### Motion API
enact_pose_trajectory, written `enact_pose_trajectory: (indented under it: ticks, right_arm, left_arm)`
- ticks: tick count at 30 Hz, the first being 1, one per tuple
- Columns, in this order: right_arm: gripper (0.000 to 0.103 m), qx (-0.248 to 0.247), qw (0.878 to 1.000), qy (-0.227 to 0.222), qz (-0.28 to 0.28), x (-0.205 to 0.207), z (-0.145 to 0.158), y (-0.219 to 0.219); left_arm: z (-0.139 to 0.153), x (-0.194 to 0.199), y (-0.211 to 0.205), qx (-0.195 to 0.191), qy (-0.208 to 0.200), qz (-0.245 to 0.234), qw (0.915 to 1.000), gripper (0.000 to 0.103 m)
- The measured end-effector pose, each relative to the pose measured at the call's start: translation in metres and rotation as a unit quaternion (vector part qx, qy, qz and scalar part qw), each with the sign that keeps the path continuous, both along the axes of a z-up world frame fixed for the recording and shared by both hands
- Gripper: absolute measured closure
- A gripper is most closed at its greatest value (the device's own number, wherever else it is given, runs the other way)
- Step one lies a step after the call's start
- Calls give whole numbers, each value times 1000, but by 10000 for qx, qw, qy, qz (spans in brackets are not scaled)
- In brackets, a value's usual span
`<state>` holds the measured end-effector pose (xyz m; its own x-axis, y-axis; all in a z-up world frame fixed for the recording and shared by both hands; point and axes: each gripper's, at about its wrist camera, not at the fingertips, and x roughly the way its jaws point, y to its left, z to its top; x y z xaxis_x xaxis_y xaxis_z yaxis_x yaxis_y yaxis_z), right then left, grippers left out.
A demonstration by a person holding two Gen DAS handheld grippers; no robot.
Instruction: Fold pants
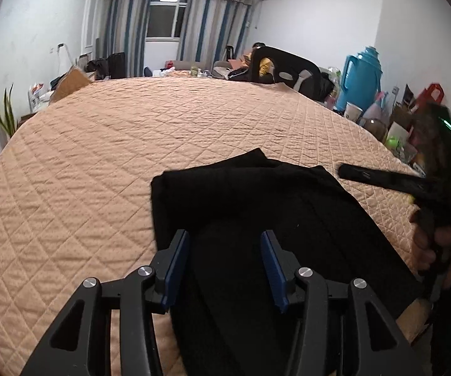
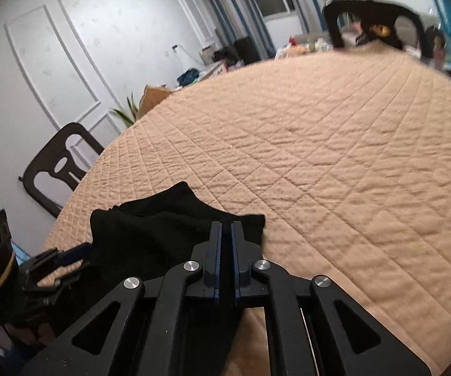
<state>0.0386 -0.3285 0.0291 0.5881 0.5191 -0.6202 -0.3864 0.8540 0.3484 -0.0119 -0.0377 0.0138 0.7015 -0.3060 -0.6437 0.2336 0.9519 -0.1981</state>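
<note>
Black pants [image 1: 257, 206] lie folded on the peach quilted cover [image 1: 131, 144], near its front right edge. My left gripper [image 1: 224, 241] hovers over their near part, blue pads well apart and nothing pinched between them. In the right wrist view the pants [image 2: 150, 228] are a dark heap ahead and to the left of my right gripper [image 2: 225, 225]. Its blue pads are pressed almost together, and I see no cloth in them. From the left wrist view the right gripper [image 1: 347, 170] juts in from the right, above the pants' right edge, held by a hand [image 1: 429, 244].
Along the cover's right side stand a blue thermos [image 1: 363, 75], cups and bags. A dark chair [image 2: 56, 169] is by the left edge, another chair [image 2: 373, 9] is at the far end, and a person [image 1: 263, 62] sits beyond it. A plant [image 1: 4, 116] grows at the left.
</note>
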Motion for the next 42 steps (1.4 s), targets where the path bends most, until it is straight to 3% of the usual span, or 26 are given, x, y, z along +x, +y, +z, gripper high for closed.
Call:
enact_pose_trajectory:
  ticks: [6,10,14,28,42]
  right_arm:
    - [92,-117,9991,-334,251,-49,-3,13]
    - [92,-457,9978,-357,330,-73,-15,22]
    - [90,-791,9940,-687,304,-89,-20,21]
    - [89,-940,9892,-1119,129,-109,-26,20]
    - [88,-785,9926,-904,193,-106,-22,16]
  left_arm:
    - [2,-16,0,107,-21,187,9998,52]
    - [1,-26,-1,164,-65,255,9995,52]
    - [-5,-28,4,1,-34,296,9996,51]
    - [-10,-34,6,-129,-113,388,9991,48]
    - [-10,-36,8,-180,-75,388,9991,48]
